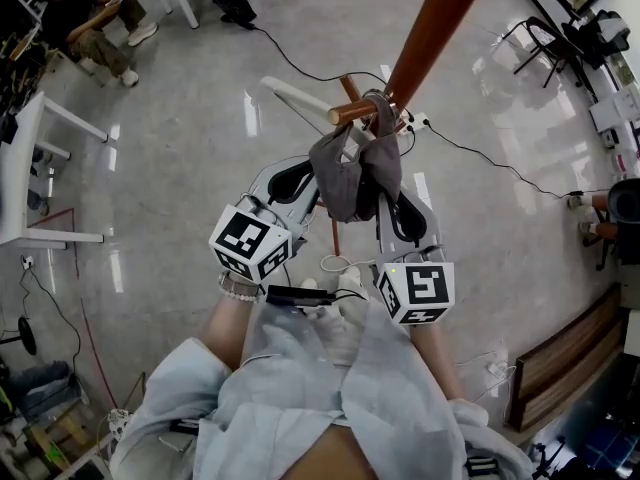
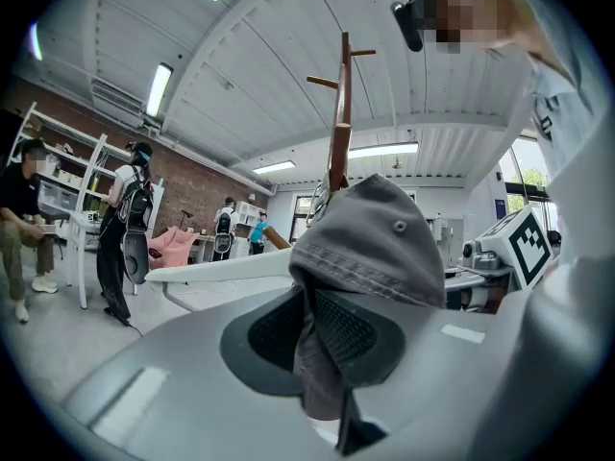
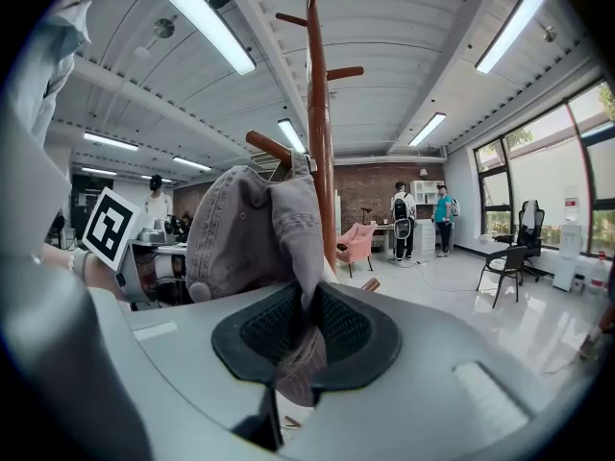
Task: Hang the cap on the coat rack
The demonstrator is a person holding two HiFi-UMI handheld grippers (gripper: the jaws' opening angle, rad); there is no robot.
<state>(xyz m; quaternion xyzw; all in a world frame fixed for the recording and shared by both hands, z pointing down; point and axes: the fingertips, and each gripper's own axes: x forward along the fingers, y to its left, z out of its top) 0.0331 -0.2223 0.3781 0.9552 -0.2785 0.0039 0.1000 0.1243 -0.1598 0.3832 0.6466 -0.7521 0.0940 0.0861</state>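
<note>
A grey cap [image 1: 352, 176] hangs bunched between both grippers, just under a wooden peg [image 1: 350, 114] of the brown coat rack pole [image 1: 432, 36]. Its upper edge reaches the peg where the peg meets the pole. My left gripper [image 1: 312, 173] is shut on the cap's left side, and my right gripper [image 1: 386, 190] on its right side. In the left gripper view the cap [image 2: 373, 246] fills the space between the pads of that gripper [image 2: 325, 353], with the pole [image 2: 339, 133] behind. In the right gripper view, fabric of the cap [image 3: 245, 238] is pinched in that gripper [image 3: 296, 346], close to the pole [image 3: 320, 133] and the peg [image 3: 269, 148].
A white table [image 1: 20, 158] stands at the left and a seated person [image 1: 95, 18] at the top left. Black cables [image 1: 300, 68] run over the glossy floor. An office chair [image 1: 545, 38] is at the top right. Standing people [image 3: 404, 221] and a pink armchair [image 3: 356, 243] are further off.
</note>
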